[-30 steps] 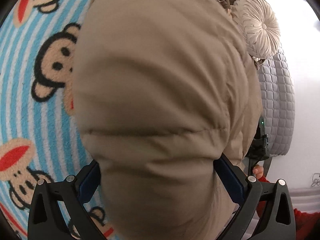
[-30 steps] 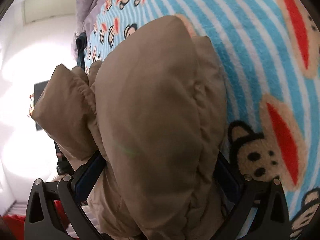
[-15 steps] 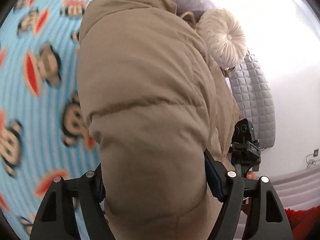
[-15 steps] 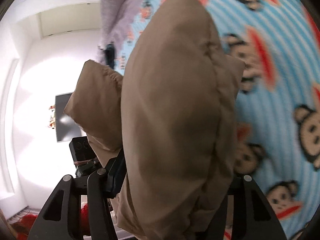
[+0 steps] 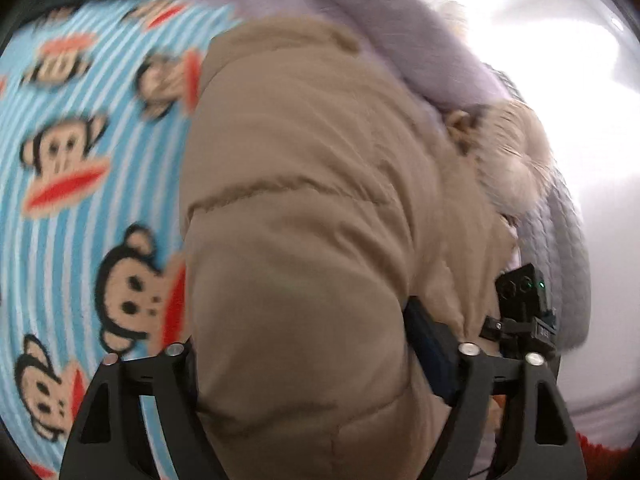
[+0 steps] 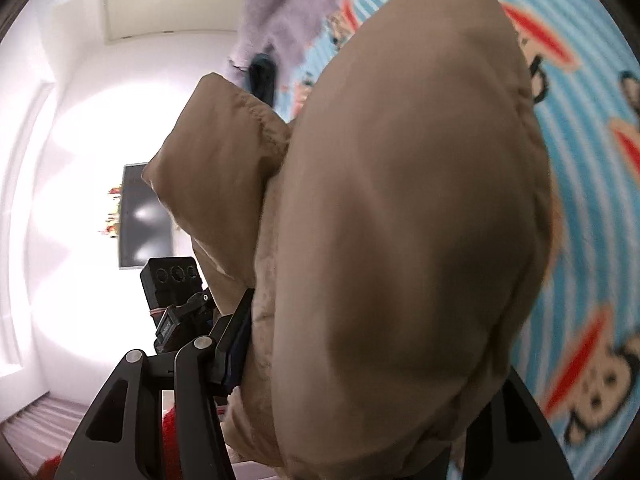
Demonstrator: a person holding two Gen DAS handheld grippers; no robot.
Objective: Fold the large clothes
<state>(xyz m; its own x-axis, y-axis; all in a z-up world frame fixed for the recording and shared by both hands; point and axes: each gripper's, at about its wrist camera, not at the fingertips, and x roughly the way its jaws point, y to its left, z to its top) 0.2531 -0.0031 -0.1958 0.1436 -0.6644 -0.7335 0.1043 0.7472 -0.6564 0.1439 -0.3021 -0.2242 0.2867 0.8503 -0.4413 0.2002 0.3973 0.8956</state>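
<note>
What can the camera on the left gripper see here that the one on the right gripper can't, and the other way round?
Only the left wrist view shows the round cream cushion and the grey quilted cover beside it.

Only the right wrist view shows the dark screen on the wall and the jacket's elastic cuff sticking out to the side.

Both show the puffy tan jacket filling the middle, squeezed between that camera's own gripper, left gripper or right gripper, over the blue striped monkey blanket, with lilac bedding beyond.
</note>
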